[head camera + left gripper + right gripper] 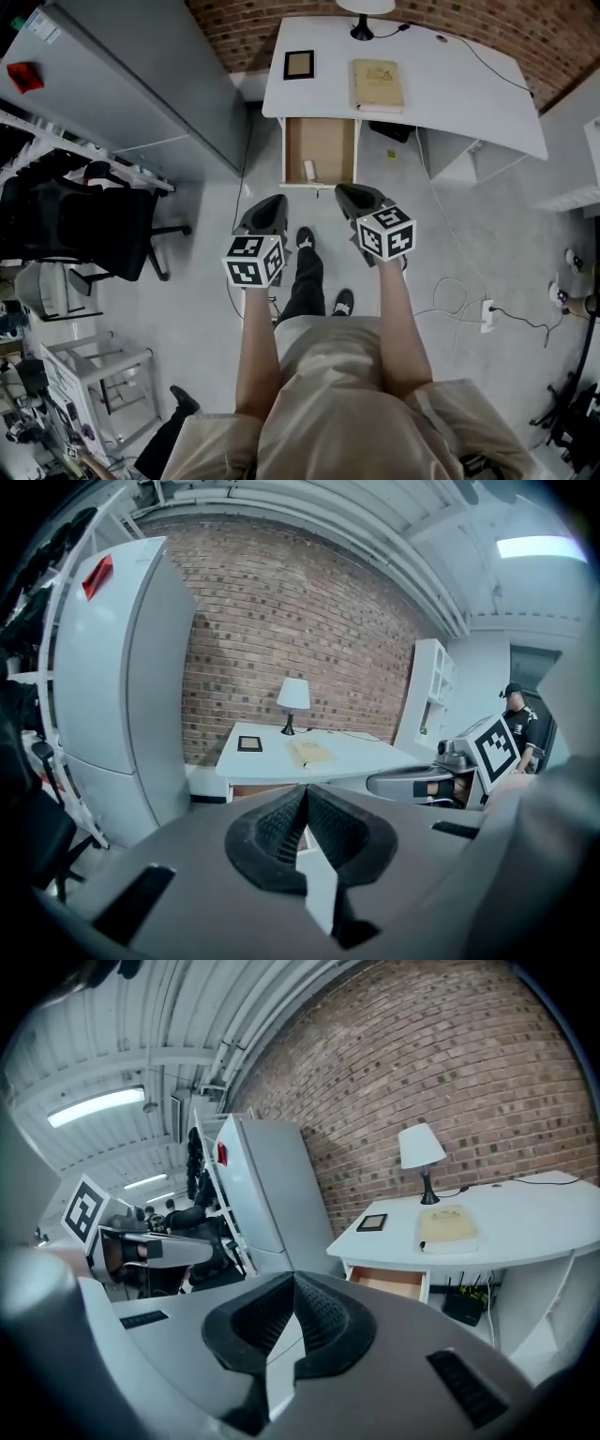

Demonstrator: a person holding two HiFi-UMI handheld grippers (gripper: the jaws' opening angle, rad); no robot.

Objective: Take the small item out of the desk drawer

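White counter (450, 84) against the brick wall, its wooden drawer (323, 141) already pulled out toward the person. The small item (308, 170), pale and too small to identify, lies inside the drawer near the front wall, left of centre. A book (377, 84) and a dark frame (299, 65) sit on the counter top and are not part of the job. The left tongs (267, 208) and right tongs (354, 197) both hang over the floor just short of the drawer front, well apart from the item. Each gripper view shows the ribbed pads pressed together with nothing between them, so both are closed and empty. The step in hand looks like the reach-in, and the grab has not yet begun. To do it well, one pair of tongs should open before it enters the drawer, since there is little room by the front wall. The left pair looks a little better lined up with the item, though either could reach. It should come down steeply from above, straddle the item across its narrow side and keep clear of the drawer's left wall. Then it should close firmly and lift straight up over the front wall before pulling back. The main risk is nudging the item away with closed tips.
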